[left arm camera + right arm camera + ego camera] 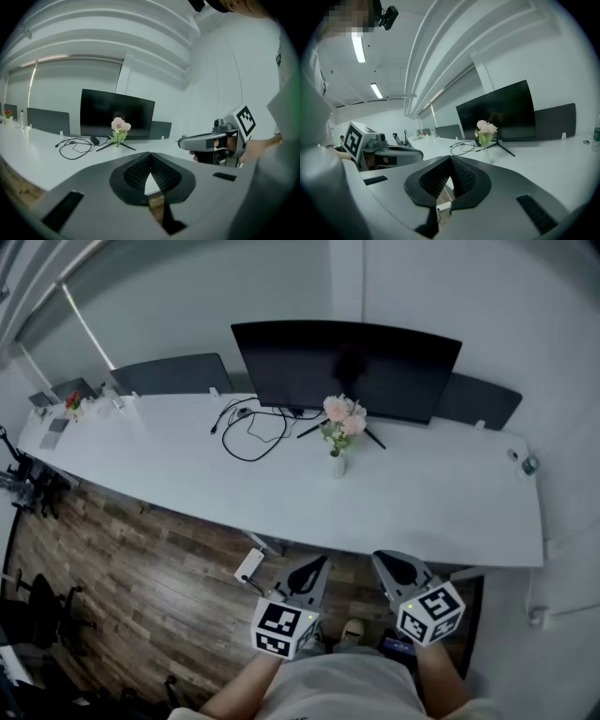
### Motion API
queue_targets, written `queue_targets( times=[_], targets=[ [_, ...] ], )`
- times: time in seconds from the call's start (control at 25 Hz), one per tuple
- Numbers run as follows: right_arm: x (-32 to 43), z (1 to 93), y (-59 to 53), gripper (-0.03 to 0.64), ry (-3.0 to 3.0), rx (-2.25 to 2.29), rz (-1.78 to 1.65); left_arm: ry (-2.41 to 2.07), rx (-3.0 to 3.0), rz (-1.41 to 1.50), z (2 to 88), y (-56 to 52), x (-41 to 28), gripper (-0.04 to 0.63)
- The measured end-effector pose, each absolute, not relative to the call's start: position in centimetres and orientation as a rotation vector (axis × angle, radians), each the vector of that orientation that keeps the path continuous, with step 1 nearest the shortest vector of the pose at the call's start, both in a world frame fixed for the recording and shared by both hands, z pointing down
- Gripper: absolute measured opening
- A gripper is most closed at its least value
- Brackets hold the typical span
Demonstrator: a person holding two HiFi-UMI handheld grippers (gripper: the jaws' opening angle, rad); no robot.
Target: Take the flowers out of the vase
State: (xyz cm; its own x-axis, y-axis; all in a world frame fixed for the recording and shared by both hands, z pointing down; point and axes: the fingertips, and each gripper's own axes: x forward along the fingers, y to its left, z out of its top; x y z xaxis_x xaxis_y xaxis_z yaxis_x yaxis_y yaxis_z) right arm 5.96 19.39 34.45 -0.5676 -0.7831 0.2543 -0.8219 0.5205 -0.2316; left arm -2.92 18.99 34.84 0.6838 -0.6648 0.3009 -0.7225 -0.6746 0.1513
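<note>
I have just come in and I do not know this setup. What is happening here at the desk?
A person stands before the white desk and holds a left gripper and a right gripper. Both are shut, empty, and short of the desk's edge. The pink flowers sit in the small white vase, in front of the dark monitor. They are not yet taken out.

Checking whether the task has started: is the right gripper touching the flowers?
Apart. The head view shows the right gripper short of the desk edge, with bare desktop between it and the flowers.
</note>
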Motion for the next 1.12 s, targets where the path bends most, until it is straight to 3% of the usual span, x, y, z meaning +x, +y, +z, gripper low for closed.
queue_targets(
  times=[1.12],
  targets=[
    [10.8,34.8,19.7,0.034,-2.733,1.256,0.447,-1.243,2.581,0.307,35.7,20.0,1.9,0.003]
  ],
)
